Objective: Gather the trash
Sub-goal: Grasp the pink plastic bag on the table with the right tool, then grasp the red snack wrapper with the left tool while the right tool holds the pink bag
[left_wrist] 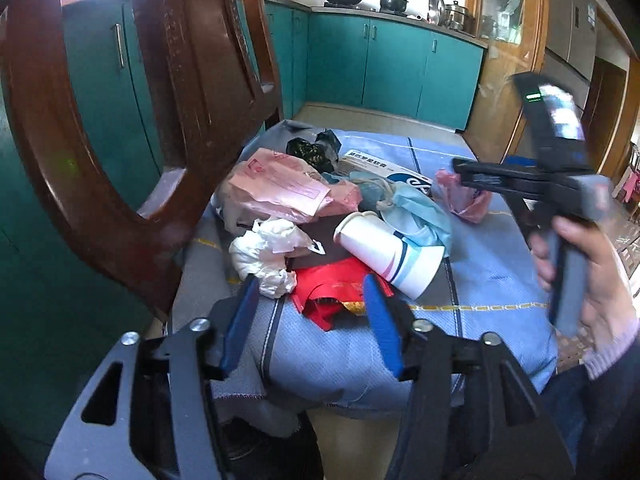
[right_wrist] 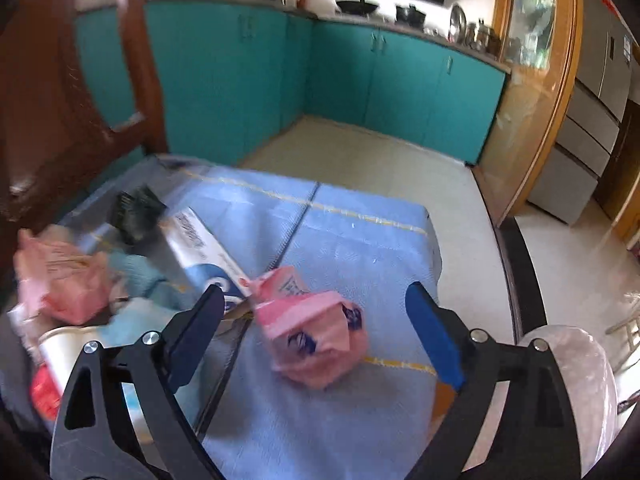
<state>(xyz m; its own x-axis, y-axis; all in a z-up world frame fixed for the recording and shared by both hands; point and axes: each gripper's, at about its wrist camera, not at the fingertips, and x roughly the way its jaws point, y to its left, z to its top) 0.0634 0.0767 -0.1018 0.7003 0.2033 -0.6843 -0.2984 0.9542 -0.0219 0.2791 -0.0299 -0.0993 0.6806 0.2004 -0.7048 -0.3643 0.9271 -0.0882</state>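
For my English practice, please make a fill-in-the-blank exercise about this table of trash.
1. The paper cup lies on its ____.
2. The right gripper is open over a ____ bag.
3. The kitchen cabinets are ____.
4. The left gripper holds ____.

Missing words: side; pink; teal; nothing

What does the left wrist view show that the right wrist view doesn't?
Left wrist only: the left tongs standing open over a red wrapper, a white crumpled bag, and the hand holding the other tool. Right wrist only: the right tongs, open, with a pink packet lying between them untouched. Both: the paper cup, the long box, the blue cloth.
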